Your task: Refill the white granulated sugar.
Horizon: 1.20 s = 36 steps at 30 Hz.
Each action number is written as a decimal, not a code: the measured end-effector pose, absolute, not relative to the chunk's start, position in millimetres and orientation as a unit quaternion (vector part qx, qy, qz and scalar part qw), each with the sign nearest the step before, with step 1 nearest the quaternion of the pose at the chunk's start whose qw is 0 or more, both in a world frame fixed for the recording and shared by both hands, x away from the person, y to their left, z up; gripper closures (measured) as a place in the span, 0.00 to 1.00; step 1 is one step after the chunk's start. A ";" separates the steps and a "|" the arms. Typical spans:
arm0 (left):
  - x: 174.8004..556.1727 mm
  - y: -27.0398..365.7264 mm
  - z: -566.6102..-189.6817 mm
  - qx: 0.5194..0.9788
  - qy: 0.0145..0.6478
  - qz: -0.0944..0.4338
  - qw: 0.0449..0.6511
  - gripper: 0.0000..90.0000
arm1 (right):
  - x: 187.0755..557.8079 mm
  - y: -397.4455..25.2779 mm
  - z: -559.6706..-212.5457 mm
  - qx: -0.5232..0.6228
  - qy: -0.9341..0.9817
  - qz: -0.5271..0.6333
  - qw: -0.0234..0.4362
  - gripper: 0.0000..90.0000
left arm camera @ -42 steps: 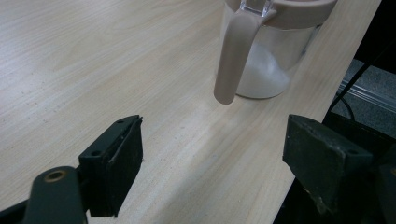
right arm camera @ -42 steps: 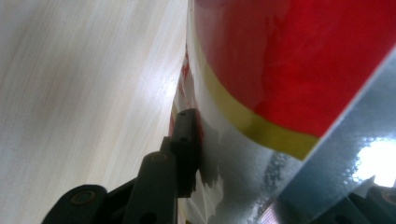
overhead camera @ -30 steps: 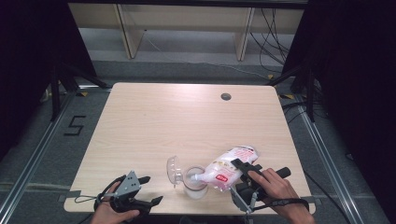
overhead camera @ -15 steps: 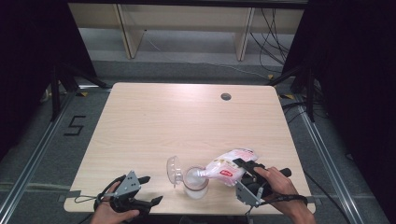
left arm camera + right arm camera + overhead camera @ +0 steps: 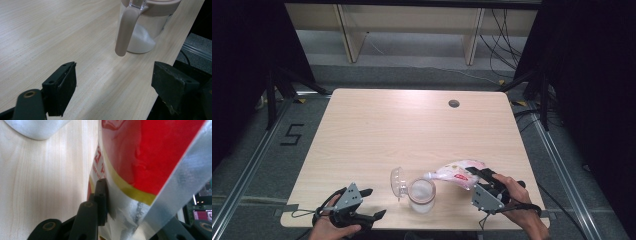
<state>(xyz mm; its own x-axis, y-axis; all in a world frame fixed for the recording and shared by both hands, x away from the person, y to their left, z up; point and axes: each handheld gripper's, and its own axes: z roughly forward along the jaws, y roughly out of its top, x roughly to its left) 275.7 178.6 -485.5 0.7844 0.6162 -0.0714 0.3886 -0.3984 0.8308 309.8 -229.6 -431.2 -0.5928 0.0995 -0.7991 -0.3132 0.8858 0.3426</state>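
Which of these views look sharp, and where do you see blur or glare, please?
High view: evenly lit, glare across the table's far edge. Left gripper view: jar and wood grain crisp, near jaws slightly soft. Right gripper view: the bag is too close, blurred print and shiny foil.

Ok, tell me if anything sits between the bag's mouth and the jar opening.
Nothing visible does. The right gripper holds the bag tilted, its mouth right at the rim of the jar. The jar's lid is flipped open to the left, clear of the opening.
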 end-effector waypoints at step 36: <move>276.4 179.9 -483.6 0.830 0.300 0.130 0.453 0.22 | 336.1 -279.7 -453.5 0.192 0.836 0.390 0.336 0.83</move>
